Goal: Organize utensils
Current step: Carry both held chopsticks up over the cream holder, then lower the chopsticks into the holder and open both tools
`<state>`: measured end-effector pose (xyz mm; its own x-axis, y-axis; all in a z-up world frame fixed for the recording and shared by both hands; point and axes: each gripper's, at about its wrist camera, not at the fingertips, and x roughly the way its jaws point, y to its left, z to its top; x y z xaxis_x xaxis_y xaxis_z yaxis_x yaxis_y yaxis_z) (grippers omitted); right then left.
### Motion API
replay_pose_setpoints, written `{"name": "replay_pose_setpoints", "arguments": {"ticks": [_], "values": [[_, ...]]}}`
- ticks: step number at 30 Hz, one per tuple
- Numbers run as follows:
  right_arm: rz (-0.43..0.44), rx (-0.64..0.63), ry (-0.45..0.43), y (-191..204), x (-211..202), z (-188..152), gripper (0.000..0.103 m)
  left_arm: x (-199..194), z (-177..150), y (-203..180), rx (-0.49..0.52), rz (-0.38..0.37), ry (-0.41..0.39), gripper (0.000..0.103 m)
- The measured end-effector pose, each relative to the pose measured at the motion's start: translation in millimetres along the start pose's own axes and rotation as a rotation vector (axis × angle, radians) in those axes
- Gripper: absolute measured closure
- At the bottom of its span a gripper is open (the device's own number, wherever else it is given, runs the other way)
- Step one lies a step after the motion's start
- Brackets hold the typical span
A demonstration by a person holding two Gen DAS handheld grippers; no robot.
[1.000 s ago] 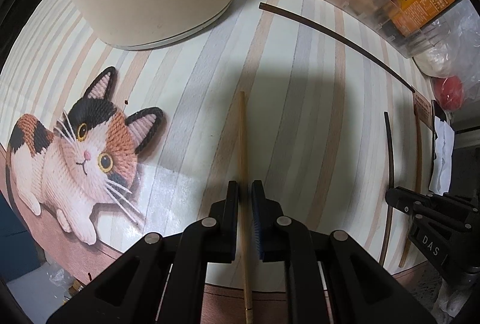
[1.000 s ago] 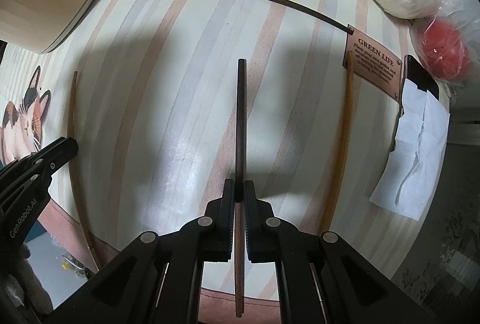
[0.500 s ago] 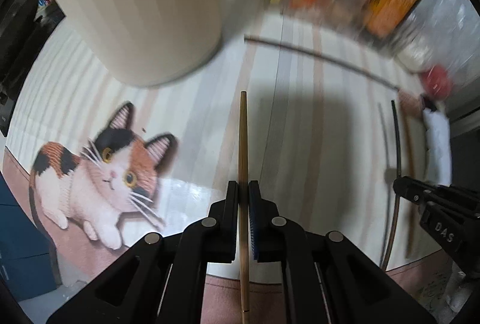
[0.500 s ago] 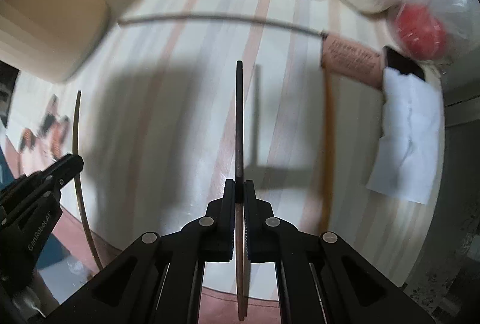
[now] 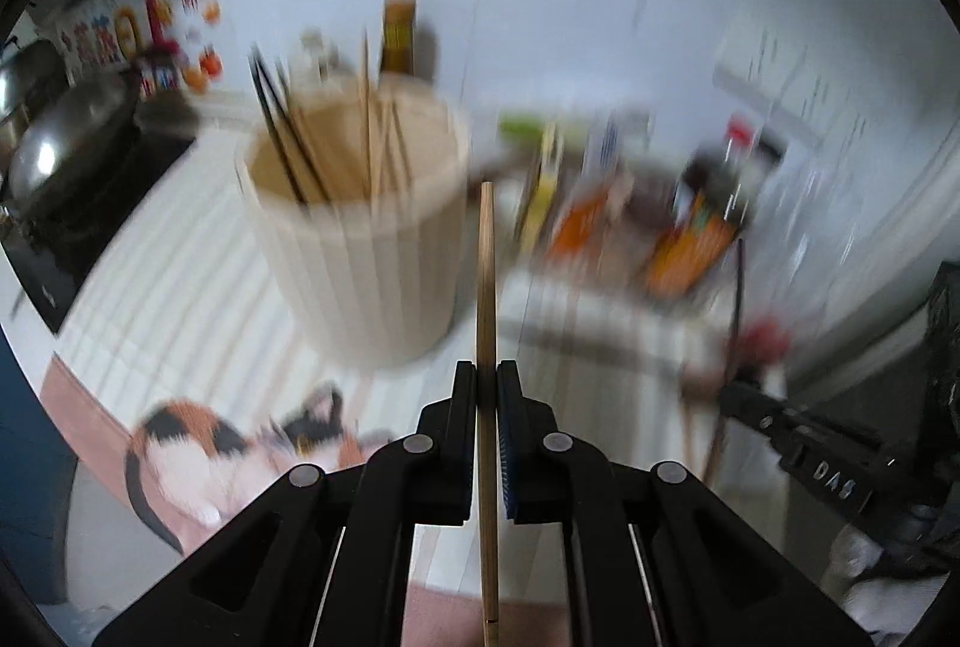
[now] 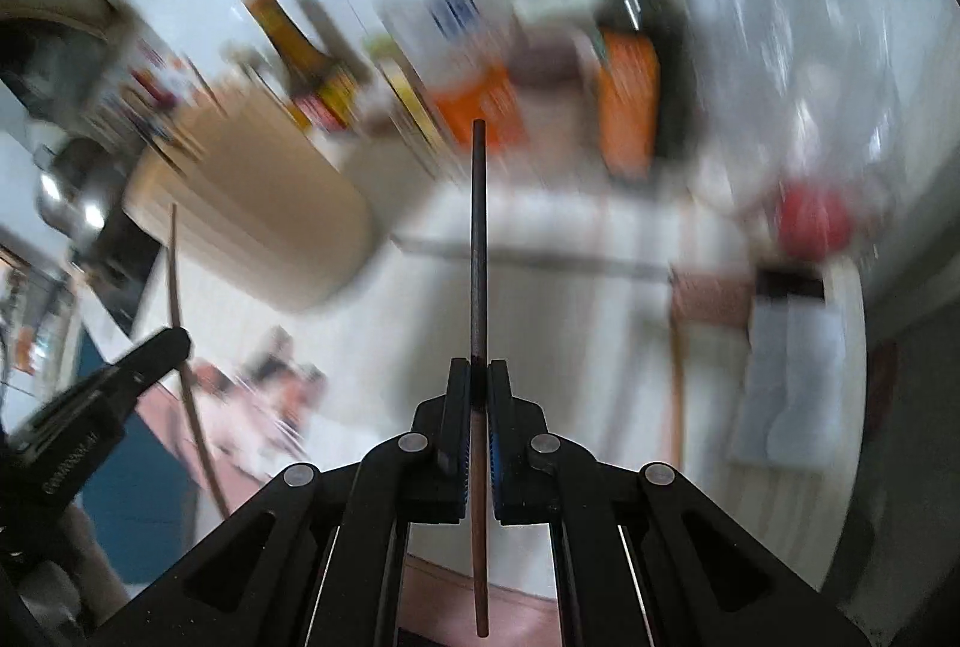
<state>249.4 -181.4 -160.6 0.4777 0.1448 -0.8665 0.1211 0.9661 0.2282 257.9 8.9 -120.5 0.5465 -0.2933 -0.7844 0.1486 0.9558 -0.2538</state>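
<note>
1. Two chopsticks are held up off the desk (image 5: 198, 287): the left gripper (image 5: 487, 395) has its jaws clenched on a light wooden chopstick (image 5: 486, 263), and the right gripper (image 6: 478, 389) has its jaws clenched on a dark chopstick (image 6: 478, 227).
2. Beyond them, left of centre, stands the beige ribbed holder (image 5: 360, 251), already bristling with chopsticks.
3. The step in hand looks like the carry to that holder; next, each tip must clear its rim, then drop in.
4. A second ago both sticks lay flat on the desk; now both are raised, and the holder's open mouth shows.
</note>
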Motion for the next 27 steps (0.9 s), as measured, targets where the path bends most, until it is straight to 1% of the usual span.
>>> {"name": "replay_pose_setpoints", "arguments": {"ticks": [2,4,5,6,8,9,10,12,13,15,16,19,22,25,27], "values": [[0.046,-0.011,-0.055,16,-14,23,0.098,-18,25,4,-0.018,-0.022,-0.049,0.099],[0.095,-0.036,-0.112,37,-29,51,0.098,-38,57,10,-0.034,-0.025,-0.126,0.099],[0.121,-0.051,-0.141,49,-36,67,0.098,-46,76,15,-0.044,-0.015,-0.165,0.099],[0.133,-0.06,-0.158,58,-40,75,0.098,-51,86,20,-0.05,-0.01,-0.189,0.099],[0.167,-0.082,-0.202,80,-45,103,0.098,-59,121,33,-0.066,0.028,-0.25,0.099],[0.177,-0.092,-0.222,90,-45,116,0.098,-58,129,36,-0.073,0.036,-0.261,0.099],[0.185,-0.106,-0.24,103,-43,131,0.098,-56,146,44,-0.081,0.053,-0.276,0.099],[0.201,-0.122,-0.254,124,-33,156,0.098,-48,167,55,-0.09,0.09,-0.291,0.099],[0.2,-0.126,-0.259,132,-28,165,0.098,-42,176,61,-0.101,0.107,-0.291,0.099],[0.201,-0.14,-0.261,147,-11,184,0.098,-32,187,74,-0.122,0.114,-0.287,0.099],[0.198,-0.143,-0.262,153,-3,190,0.098,-20,195,84,-0.138,0.128,-0.276,0.099],[0.189,-0.15,-0.249,166,29,205,0.098,6,202,103,-0.178,0.13,-0.241,0.099],[0.178,-0.149,-0.219,173,59,213,0.098,31,200,115,-0.195,0.132,-0.185,0.099],[0.165,-0.158,-0.187,175,82,212,0.098,50,190,120,-0.192,0.132,-0.133,0.099],[0.151,-0.171,-0.169,177,94,209,0.098,57,186,120,-0.195,0.133,-0.117,0.099]]}}
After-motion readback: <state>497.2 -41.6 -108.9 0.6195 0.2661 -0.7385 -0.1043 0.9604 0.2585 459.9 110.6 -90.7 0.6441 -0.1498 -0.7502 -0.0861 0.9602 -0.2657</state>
